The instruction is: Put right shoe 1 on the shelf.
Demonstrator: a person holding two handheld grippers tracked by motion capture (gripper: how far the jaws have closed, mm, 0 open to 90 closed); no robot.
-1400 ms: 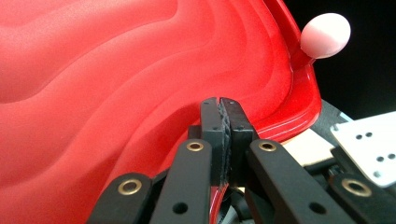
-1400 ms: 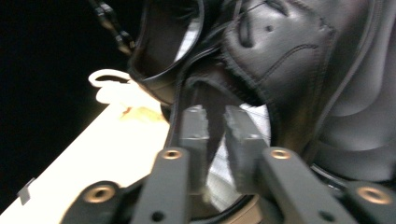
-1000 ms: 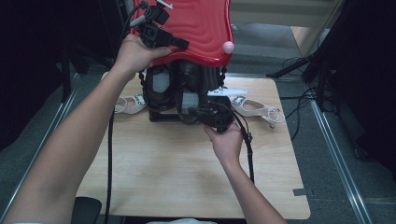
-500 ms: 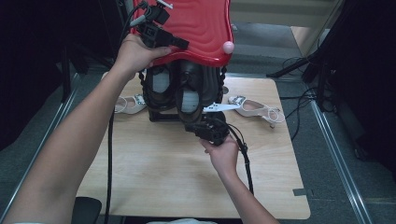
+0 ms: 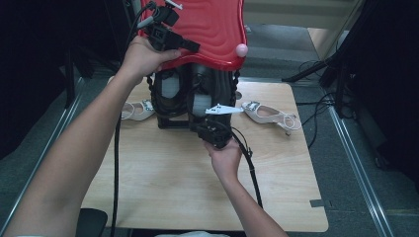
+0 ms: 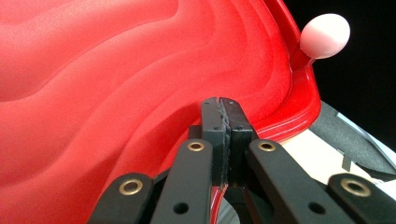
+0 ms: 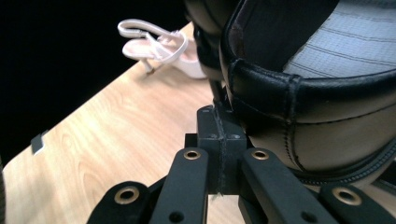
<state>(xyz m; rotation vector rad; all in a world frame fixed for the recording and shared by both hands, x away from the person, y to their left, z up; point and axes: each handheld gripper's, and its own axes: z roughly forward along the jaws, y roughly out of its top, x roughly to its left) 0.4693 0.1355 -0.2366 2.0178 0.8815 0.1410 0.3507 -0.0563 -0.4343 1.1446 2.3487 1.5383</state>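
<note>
A red ridged cover (image 5: 212,24) with a pink knob (image 5: 241,50) is tilted up above the back of the table. My left gripper (image 5: 191,47) is shut on its near rim; in the left gripper view the jaws (image 6: 220,103) pinch the red edge (image 6: 116,70), with the knob (image 6: 325,35) at the upper right. Under the cover, black leather shoes (image 5: 173,94) sit in a black rack. My right gripper (image 5: 201,126) is low in front of them, shut with nothing seen between its pads. In the right gripper view its tips (image 7: 219,114) are just under a black shoe (image 7: 303,93).
A white heeled sandal (image 5: 267,113) lies on the wooden table (image 5: 173,187) right of the rack, and another (image 5: 136,109) lies to its left. One sandal (image 7: 159,46) shows far off in the right gripper view. Cables trail from both grippers across the table.
My right gripper has come down and back toward the person, away from the shoes. The left gripper and the red cover have stayed put.
</note>
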